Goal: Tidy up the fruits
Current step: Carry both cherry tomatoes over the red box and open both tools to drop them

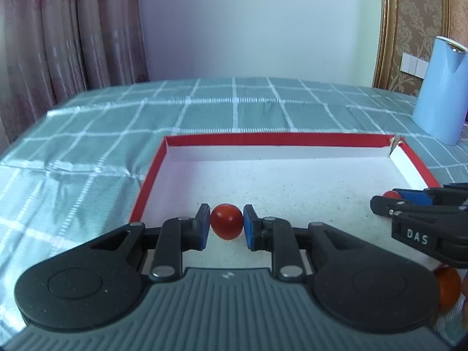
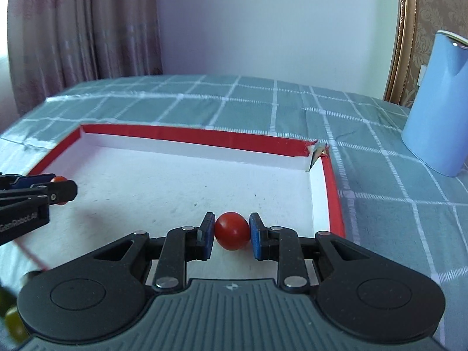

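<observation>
A shallow white tray with a red rim [image 1: 152, 172] [image 2: 332, 187] lies on the checked cloth. My left gripper [image 1: 226, 223] is shut on a red cherry tomato [image 1: 226, 220] just above the tray floor near its left side. My right gripper [image 2: 232, 231] is shut on a second red cherry tomato [image 2: 232, 229] near the tray's right wall. Each gripper shows from the side in the other's view, the right one [image 1: 380, 201] with its tomato [image 1: 390, 194] and the left one [image 2: 68, 190] with its tomato [image 2: 58, 180].
A light blue pitcher [image 1: 441, 90] [image 2: 438, 102] stands on the cloth beyond the tray's far right corner. An orange fruit [image 1: 446, 288] lies at the lower right of the left wrist view. Yellow-green fruit [image 2: 13, 323] shows at the lower left of the right wrist view.
</observation>
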`<state>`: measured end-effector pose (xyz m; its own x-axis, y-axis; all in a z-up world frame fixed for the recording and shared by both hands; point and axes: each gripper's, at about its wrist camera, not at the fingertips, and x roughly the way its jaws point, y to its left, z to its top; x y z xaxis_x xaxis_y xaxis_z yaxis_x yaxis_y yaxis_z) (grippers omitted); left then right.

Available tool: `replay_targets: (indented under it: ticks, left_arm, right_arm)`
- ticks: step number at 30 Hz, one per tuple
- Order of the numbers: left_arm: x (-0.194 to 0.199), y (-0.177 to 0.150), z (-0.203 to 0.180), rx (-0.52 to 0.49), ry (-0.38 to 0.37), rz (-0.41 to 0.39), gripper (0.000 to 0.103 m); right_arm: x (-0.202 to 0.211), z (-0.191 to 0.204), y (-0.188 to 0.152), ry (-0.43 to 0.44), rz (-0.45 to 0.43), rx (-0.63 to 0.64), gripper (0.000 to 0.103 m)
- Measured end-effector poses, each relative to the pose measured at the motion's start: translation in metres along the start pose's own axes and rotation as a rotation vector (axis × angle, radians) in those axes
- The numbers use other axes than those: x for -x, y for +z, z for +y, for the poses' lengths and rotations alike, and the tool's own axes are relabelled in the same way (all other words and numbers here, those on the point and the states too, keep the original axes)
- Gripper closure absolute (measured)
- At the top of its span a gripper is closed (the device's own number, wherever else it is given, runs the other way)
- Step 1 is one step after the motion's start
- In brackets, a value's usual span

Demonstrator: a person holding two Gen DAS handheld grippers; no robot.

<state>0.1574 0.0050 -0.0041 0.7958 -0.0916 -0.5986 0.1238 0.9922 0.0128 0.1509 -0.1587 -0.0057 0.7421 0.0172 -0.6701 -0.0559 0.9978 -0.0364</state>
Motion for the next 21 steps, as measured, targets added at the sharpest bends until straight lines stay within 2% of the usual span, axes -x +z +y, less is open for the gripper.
replay_targets:
  ticks: [6, 12, 18, 21]
  left_arm:
    - [-0.014, 0.003, 0.009, 0.035, -0.031, 0.026, 0.080]
    - [-0.017, 0.002, 0.007, 0.027, -0.040, 0.045, 0.078]
    - [-0.014, 0.002, 0.012, 0.059, -0.061, 0.043, 0.063]
    - [-0.006, 0.001, 0.015, 0.067, -0.060, 0.000, 0.056]
  right_arm:
    - [-0.002, 0.001, 0.001, -0.002, -0.002, -0.003, 0.078]
    - [-0.003, 0.000, 0.003, -0.006, -0.004, -0.003, 0.078]
    - [-0.003, -0.002, 0.004, -0.003, -0.002, -0.010, 0.078]
    - [-0.001, -0.003, 0.002, -0.004, -0.001, -0.012, 0.076]
